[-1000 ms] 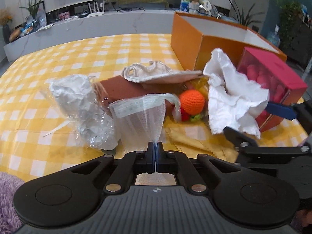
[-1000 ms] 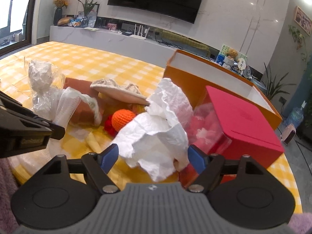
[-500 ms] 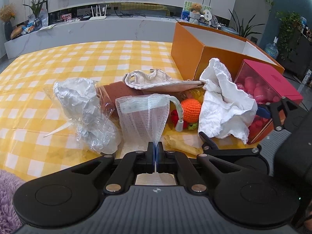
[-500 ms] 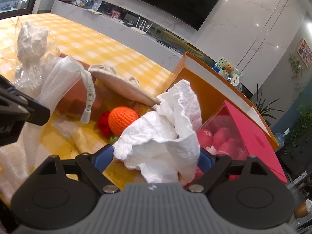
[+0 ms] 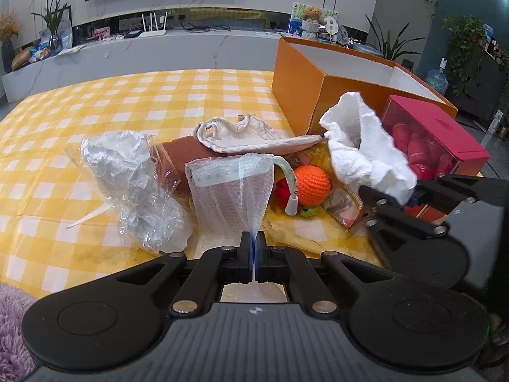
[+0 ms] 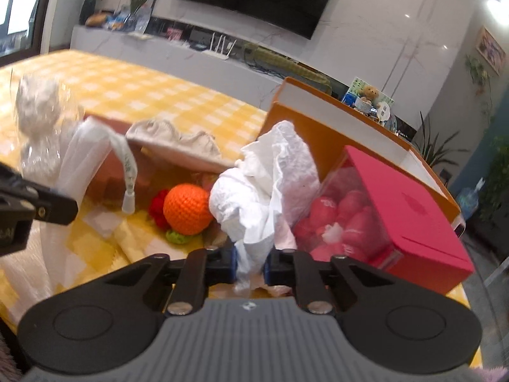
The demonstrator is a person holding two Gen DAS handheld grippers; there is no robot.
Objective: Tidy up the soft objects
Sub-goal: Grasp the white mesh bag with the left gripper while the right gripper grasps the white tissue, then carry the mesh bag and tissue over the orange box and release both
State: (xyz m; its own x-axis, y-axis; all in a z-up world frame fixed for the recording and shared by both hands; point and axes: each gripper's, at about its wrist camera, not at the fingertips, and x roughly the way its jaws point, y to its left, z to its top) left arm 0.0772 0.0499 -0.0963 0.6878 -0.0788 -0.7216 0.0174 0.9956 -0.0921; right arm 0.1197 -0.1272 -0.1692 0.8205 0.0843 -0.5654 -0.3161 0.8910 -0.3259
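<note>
Right gripper [image 6: 249, 262] has closed, pinching white tissue [image 6: 270, 184], standing upright; left gripper [image 5: 253, 248] pinches mesh bag [image 5: 232, 191], fanning upward.

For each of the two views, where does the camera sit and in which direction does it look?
Left wrist: sits on the left tool, looks forward over the checkered table at the mesh bag it clamps; the right tool shows at right.
Right wrist: sits on the right tool, looks toward the orange box, gripping the white tissue; the left tool shows at left.
Shared: orange ball, red box, tissue, mesh bag.
</note>
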